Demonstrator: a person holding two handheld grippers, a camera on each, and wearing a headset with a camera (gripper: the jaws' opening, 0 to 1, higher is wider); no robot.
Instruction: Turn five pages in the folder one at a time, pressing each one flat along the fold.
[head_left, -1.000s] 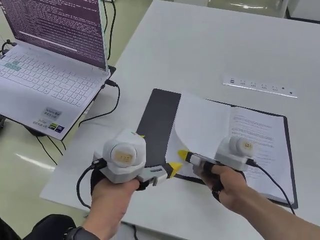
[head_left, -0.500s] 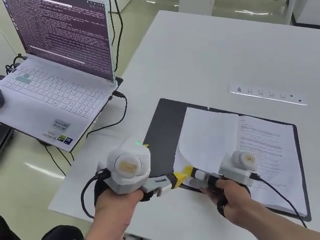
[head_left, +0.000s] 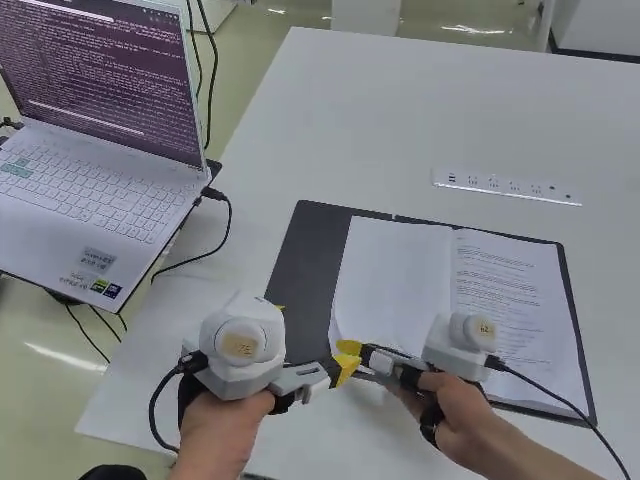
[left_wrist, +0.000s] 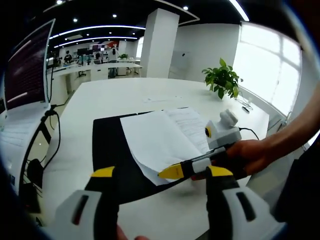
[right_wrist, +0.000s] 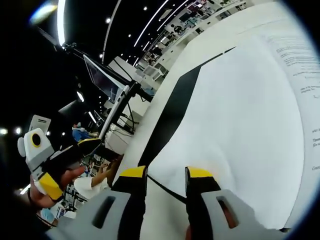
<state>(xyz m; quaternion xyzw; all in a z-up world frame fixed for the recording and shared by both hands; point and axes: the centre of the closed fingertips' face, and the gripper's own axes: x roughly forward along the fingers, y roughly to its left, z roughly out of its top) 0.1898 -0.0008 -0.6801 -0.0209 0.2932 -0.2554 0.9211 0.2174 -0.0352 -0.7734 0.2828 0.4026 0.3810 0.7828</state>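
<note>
A black folder (head_left: 305, 270) lies open on the white table, with a printed page (head_left: 510, 290) on its right half. One blank white page (head_left: 390, 285) lies turned over toward the left, slightly bowed. My right gripper (head_left: 350, 349) is shut on that page's near-left corner; its own view has the page (right_wrist: 235, 115) edge running between the narrow jaws of the right gripper (right_wrist: 166, 175). My left gripper (head_left: 338, 368) hangs open just in front of that corner, holding nothing. In the left gripper view the left gripper (left_wrist: 162, 175) stands wide before the page (left_wrist: 155, 137).
An open laptop (head_left: 80, 190) sits at the left on a lower surface, its cable (head_left: 200, 250) trailing to the table edge. A white power strip (head_left: 505, 186) lies beyond the folder. The near table edge runs just under both hands.
The held page has come down from a raised curl to lie lower over the left half. The right gripper moved left with it, closer to the left gripper. The head camera shifted too.
</note>
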